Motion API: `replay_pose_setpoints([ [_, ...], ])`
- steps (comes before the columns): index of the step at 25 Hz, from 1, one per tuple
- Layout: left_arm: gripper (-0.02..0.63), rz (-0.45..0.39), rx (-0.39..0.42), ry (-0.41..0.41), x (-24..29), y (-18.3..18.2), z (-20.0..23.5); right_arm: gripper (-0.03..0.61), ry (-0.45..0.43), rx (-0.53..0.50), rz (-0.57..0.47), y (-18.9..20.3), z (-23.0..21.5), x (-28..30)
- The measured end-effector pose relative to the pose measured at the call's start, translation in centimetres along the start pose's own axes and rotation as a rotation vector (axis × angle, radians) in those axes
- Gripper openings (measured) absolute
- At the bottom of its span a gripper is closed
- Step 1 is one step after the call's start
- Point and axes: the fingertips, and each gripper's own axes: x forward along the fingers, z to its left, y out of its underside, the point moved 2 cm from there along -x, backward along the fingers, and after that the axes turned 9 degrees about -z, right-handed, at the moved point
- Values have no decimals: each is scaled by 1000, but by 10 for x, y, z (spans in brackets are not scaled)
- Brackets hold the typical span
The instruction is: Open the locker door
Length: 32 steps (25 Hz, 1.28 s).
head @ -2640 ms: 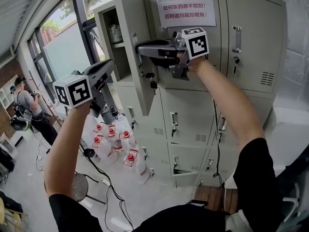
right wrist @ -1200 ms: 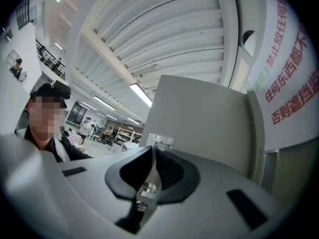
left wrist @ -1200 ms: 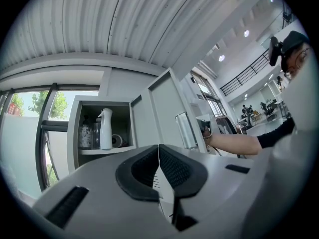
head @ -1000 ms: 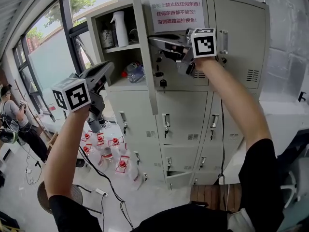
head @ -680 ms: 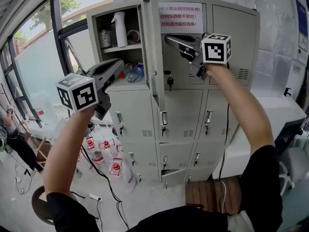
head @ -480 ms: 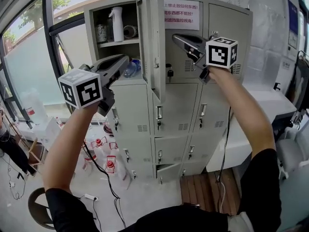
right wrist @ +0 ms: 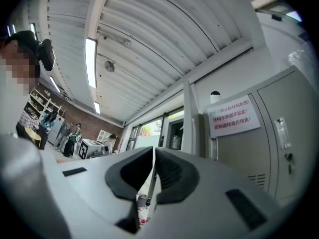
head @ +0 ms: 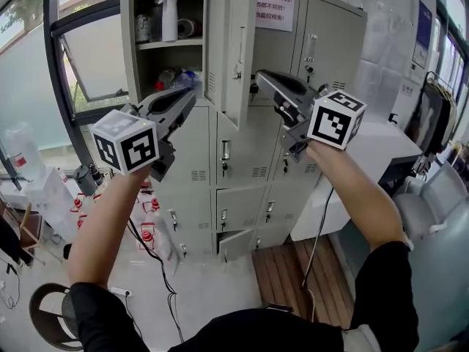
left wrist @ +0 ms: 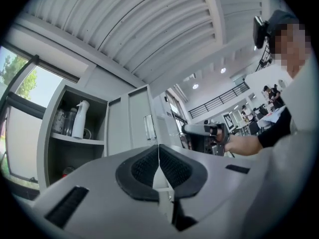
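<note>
The grey locker bank [head: 330,42] has its top-left door [head: 233,42] swung wide, standing out edge-on toward me. The open compartment holds a white spray bottle [head: 168,13] on a shelf. My right gripper [head: 258,74] is shut and empty, held just right of the door and off it. My left gripper [head: 192,94] is also shut and empty, below the open compartment. In the left gripper view the open compartment [left wrist: 75,128], the door [left wrist: 137,126] and the right gripper [left wrist: 202,131] show. In the right gripper view the door's edge [right wrist: 189,123] rises beyond the shut jaws.
A paper notice [head: 273,7] hangs on the neighbouring locker. Red-capped bottles [head: 146,233] stand on the floor at the left, by a stool [head: 51,317]. A white counter [head: 366,145] and a wooden floor panel [head: 293,270] lie to the right. A large window [head: 88,57] fills the left.
The door swung from partly open to wide open. My right gripper came off its handle and drew back lower. The whole view backed away from the lockers.
</note>
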Motion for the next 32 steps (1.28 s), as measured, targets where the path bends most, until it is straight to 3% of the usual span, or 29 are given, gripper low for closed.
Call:
replay_pose_setpoints([
  [5, 17, 33, -5, -17, -34, 30, -26, 23, -16, 6, 5, 31, 45, -15],
  [15, 17, 119, -12, -64, -119, 70, -128, 18, -19, 166, 21, 99, 155, -101],
  [22, 17, 172, -91, -141, -187, 105, -201, 14, -51, 304, 30, 145, 244, -159],
  [28, 17, 198, -176, -219, -260, 139, -243, 14, -77, 299, 94, 187, 326, -205],
  [32, 17, 225, -189, -239, -300, 162, -261, 14, -54, 259, 137, 212, 358, -219],
])
